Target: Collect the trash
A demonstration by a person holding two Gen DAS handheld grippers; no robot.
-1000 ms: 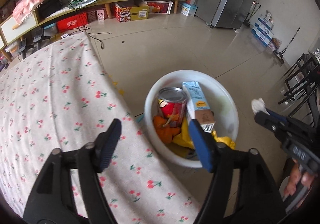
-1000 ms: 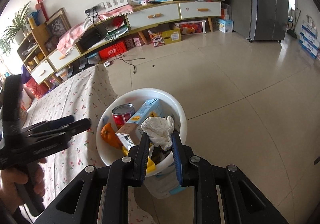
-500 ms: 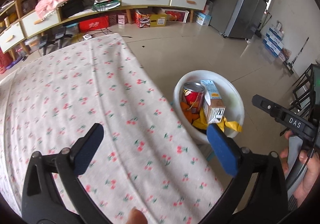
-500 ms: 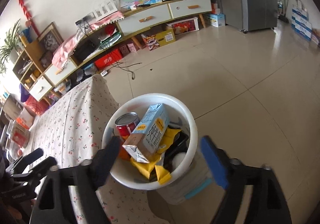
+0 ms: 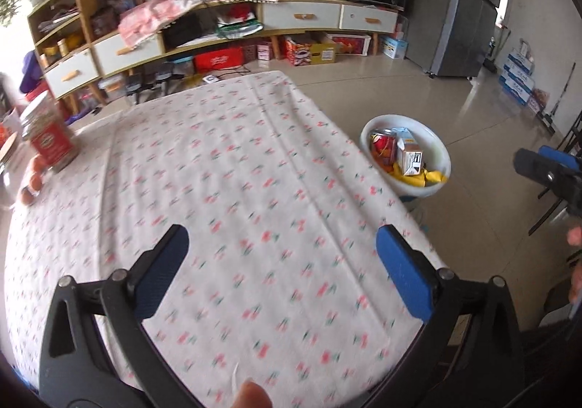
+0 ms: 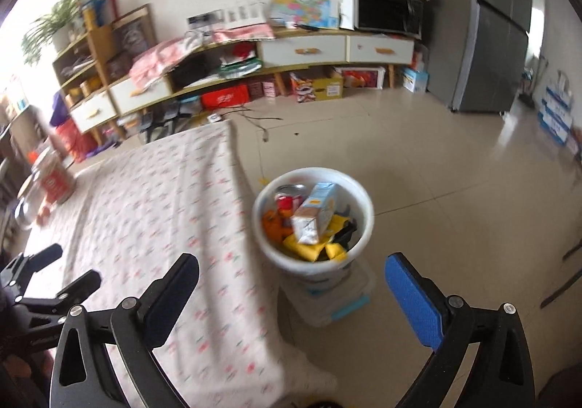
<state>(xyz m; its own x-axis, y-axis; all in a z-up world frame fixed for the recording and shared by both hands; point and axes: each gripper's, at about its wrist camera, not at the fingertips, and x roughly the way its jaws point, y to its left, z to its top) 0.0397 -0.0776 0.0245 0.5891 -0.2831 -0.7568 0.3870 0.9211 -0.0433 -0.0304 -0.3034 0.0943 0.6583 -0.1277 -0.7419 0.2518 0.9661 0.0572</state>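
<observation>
1. The tabletop (image 5: 236, 168), under a cherry-print cloth, carries a red tin (image 5: 51, 144) at its far left corner.
2. The white trash bin (image 6: 363, 211) stands on the floor just off the tabletop's right edge, holding a milk carton (image 6: 314, 213), a red can (image 6: 287, 199) and yellow wrappers (image 6: 309, 250).
3. The left tongs (image 5: 282, 268) hang released and empty over the tabletop.
4. The right tongs (image 6: 291, 295) are opening, nothing between them, near the bin.

A white bin (image 6: 354, 200) on the floor beside the surface is filled with a red can (image 6: 287, 202), a tilted carton (image 6: 314, 217) and yellow wrappers (image 6: 309, 250).
</observation>
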